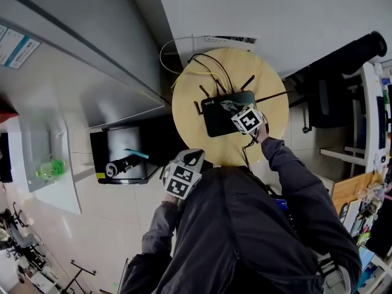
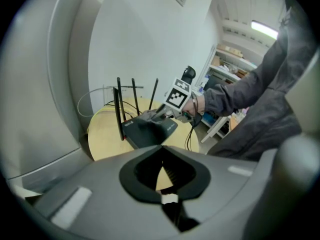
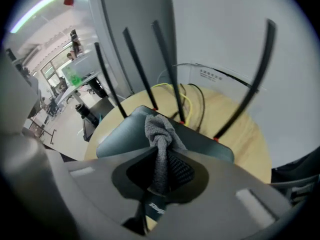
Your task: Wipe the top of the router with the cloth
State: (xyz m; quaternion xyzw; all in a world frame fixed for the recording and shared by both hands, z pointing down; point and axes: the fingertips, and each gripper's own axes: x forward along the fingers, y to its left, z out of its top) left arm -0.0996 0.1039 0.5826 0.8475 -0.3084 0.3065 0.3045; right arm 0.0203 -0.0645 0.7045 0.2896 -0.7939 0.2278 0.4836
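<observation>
A black router [image 1: 222,116] with several thin antennas lies on the round wooden table [image 1: 190,103]. My right gripper [image 1: 235,108] is over the router's top, shut on a grey cloth [image 3: 159,130] whose bunched end rests on the router [image 3: 124,133]. The left gripper view shows the same: the right gripper [image 2: 162,112] pressing the cloth on the router [image 2: 147,131]. My left gripper [image 1: 193,158] hangs at the table's near edge, away from the router. In its own view, the left gripper [image 2: 163,170] has its jaws together with nothing between them.
Black and yellow cables [image 1: 211,66] trail off the table's far side toward the wall. A dark open cabinet [image 1: 122,158] holding a bottle stands left of the table. A black chair [image 1: 340,63] and shelving are to the right. A grey partition [image 2: 55,59] rises on the left.
</observation>
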